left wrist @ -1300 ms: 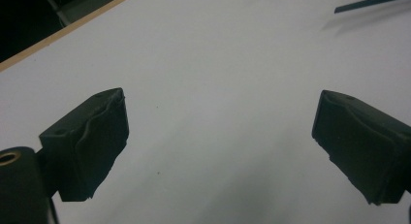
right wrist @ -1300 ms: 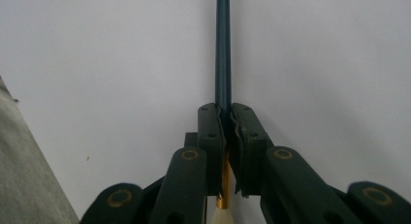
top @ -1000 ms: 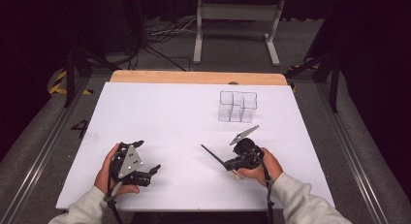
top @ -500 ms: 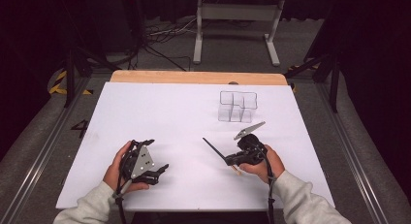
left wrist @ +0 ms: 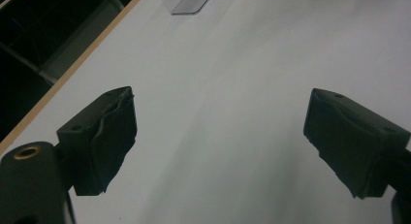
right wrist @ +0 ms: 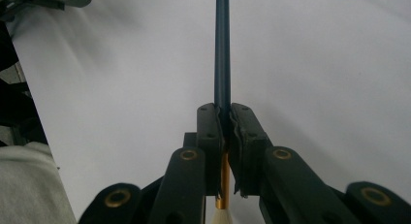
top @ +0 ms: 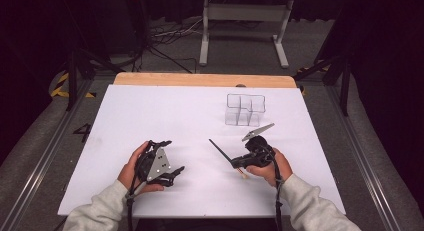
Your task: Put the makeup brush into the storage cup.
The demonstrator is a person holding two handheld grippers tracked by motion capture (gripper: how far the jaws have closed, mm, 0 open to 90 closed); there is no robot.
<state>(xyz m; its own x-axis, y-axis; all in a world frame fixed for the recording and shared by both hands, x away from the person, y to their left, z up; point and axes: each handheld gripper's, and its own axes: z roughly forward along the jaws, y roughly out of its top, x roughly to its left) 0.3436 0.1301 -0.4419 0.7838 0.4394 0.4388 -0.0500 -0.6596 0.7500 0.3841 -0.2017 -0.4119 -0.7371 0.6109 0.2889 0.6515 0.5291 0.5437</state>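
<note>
Paintbrush [right wrist: 222, 49] is clamped between the closed jaws of the right tongs [right wrist: 226, 118]: its dark blue handle runs straight out beyond the jaw tips, while a gold ferrule and pale bristle tuft sit below the jaws, toward the hand. In the high view the handle [top: 220, 152] points up and to the left over the table, and the bristle end pokes out beside the right hand [top: 267, 165].

Left tongs [left wrist: 220, 136] stand wide open with nothing between the pads, held low over bare white surface. In the high view the left hand [top: 137, 167] holds them at the near left of the table [top: 165, 111], well apart from the brush.

A clear compartmented box [top: 244, 110] stands toward the far right of the white tabletop; a wooden strip edges the far side. Beyond lie dark floor, cables and a grey metal stand.

The box's contents cannot be made out.
</note>
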